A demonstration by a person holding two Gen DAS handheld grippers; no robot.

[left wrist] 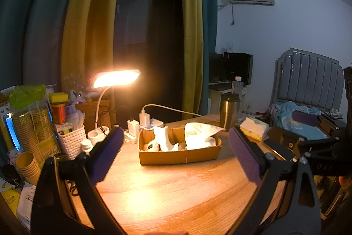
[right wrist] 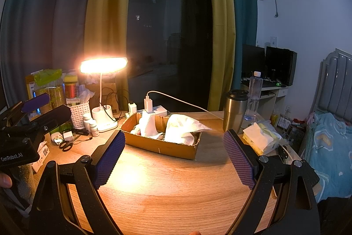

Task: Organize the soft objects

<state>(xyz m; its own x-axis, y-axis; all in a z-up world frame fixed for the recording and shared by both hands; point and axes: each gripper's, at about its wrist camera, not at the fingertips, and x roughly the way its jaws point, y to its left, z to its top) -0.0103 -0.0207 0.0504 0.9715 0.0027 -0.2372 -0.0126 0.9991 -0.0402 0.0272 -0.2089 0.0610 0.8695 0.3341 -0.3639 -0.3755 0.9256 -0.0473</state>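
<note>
A shallow cardboard box (left wrist: 179, 156) sits on the wooden table (left wrist: 176, 191), holding crumpled white tissues (left wrist: 201, 133) and small items. It also shows in the right wrist view (right wrist: 162, 147), with the tissues (right wrist: 182, 129) inside. A tissue pack (right wrist: 261, 138) lies at the table's right edge, also in the left wrist view (left wrist: 253, 126). My left gripper (left wrist: 176, 155) is open and empty, in front of the box. My right gripper (right wrist: 173, 158) is open and empty, in front of the box. The left gripper (right wrist: 33, 107) also appears at the left of the right wrist view.
A lit desk lamp (right wrist: 103, 65) stands at the back left beside a white basket (right wrist: 80, 113), paper cups (left wrist: 24, 129), bottles and scissors (right wrist: 66, 144). A power strip with chargers (right wrist: 151, 109), a steel tumbler (right wrist: 234, 111) and a water bottle (right wrist: 254, 96) stand behind. A bed (right wrist: 330, 147) is right.
</note>
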